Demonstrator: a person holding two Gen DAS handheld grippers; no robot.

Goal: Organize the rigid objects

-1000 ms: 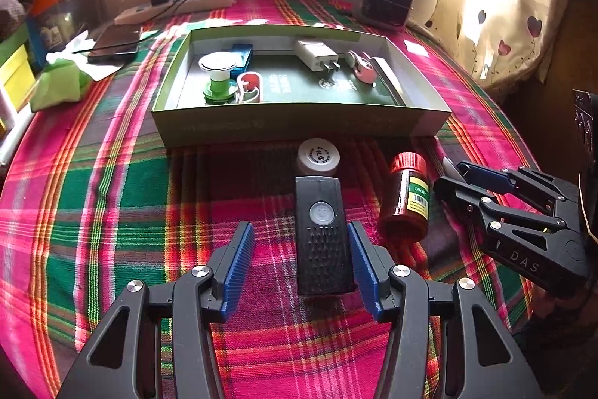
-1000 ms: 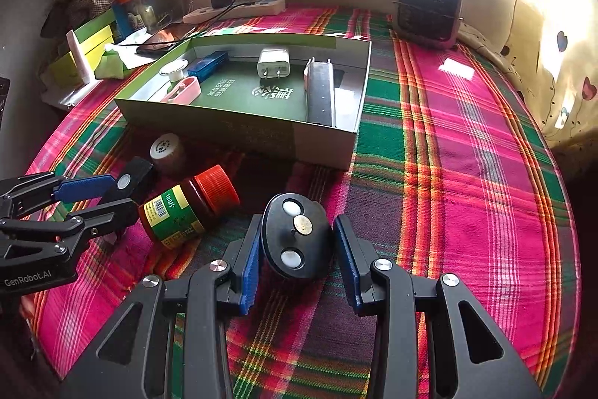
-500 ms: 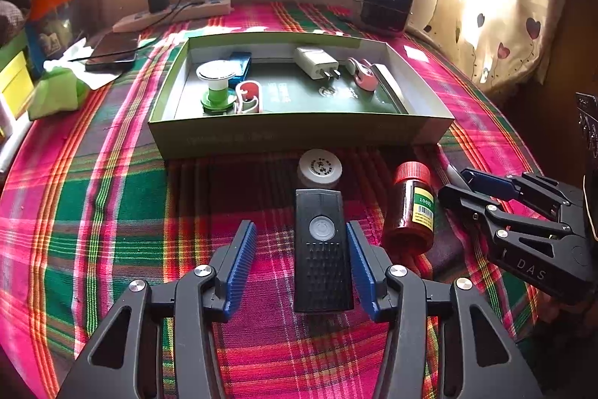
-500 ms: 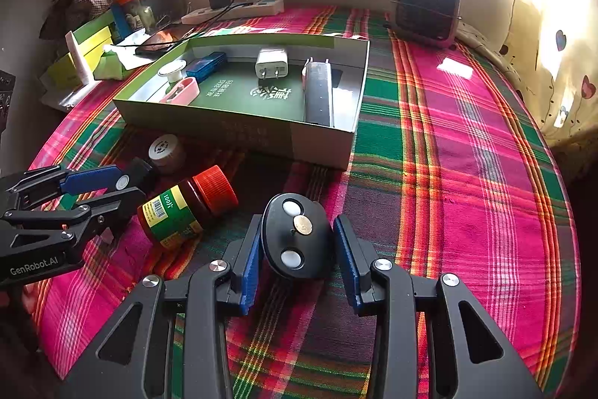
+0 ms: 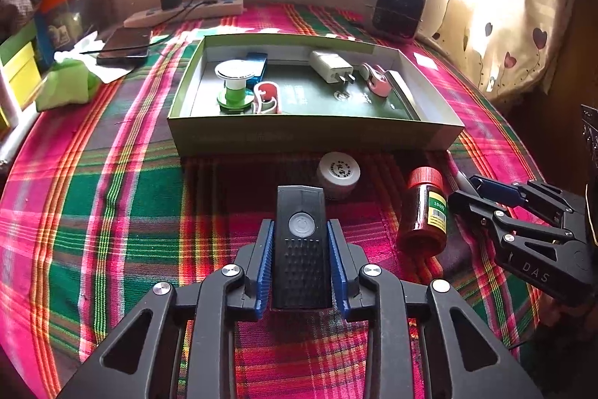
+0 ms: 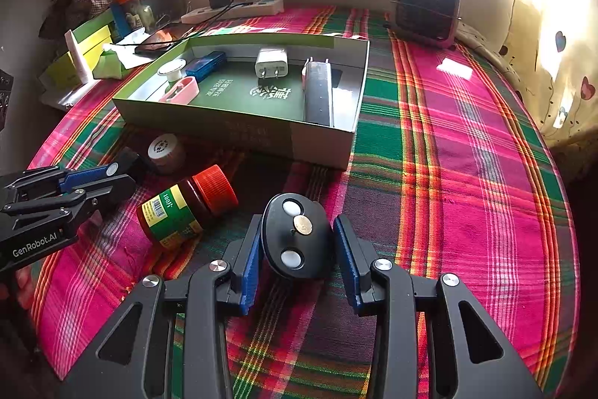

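My left gripper is shut on a black rectangular device with a round button on the plaid cloth. My right gripper is open around a black oval remote; small gaps show on both sides. A brown bottle with a red cap lies between the grippers; it also shows in the right wrist view. A white round jar sits in front of the green box, which holds a charger, a spool and other small items.
A power strip with a plugged adapter, a phone and green tissue pack lie at the back left. A small heater stands at the back right. Boxes line the left edge.
My left gripper has closed its fingers onto the black device. The right gripper has stayed open around the oval remote.
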